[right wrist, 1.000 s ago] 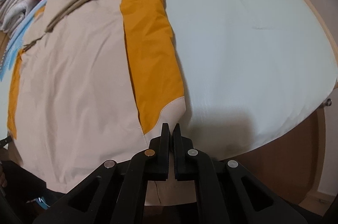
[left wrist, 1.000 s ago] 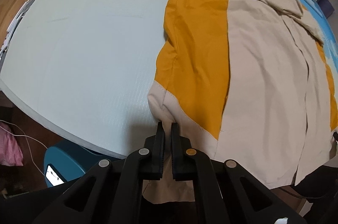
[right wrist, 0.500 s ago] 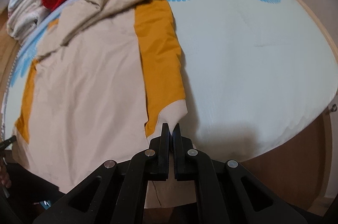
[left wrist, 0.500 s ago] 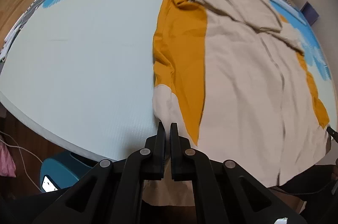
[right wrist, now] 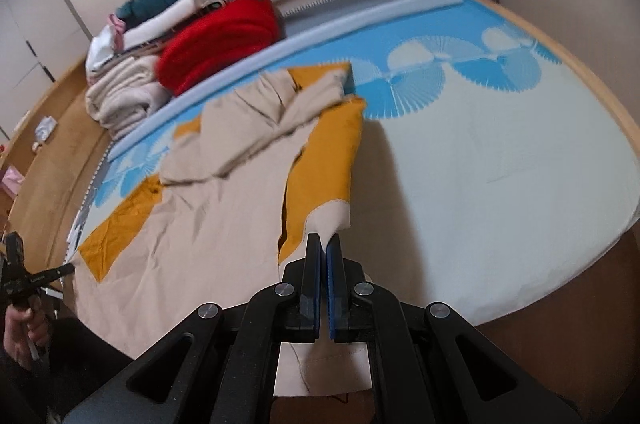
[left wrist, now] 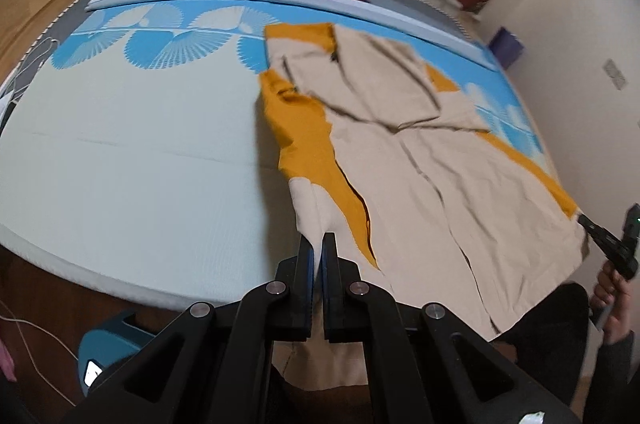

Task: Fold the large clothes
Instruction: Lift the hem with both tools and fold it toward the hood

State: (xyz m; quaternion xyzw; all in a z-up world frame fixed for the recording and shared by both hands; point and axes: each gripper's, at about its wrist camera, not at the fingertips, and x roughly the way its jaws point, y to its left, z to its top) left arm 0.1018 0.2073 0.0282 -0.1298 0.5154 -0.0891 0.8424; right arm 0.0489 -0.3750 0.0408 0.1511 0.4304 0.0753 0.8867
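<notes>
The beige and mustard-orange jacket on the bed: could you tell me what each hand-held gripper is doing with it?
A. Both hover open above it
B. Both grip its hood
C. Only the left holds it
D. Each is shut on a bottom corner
D: the left hand-held gripper and the right hand-held gripper each pinch a beige bottom corner of the beige and mustard-orange jacket.

Blue-patterned bed [left wrist: 120,152] under beige-orange garment [left wrist: 440,184]

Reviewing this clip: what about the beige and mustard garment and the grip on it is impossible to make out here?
- Beige and mustard garment, left wrist view: the hem nearest the camera is hidden behind the left gripper.
- Right wrist view: the right gripper covers the pinched corner.
- Garment type: the folded top is blurred, so hood or collar cannot be told.
</notes>
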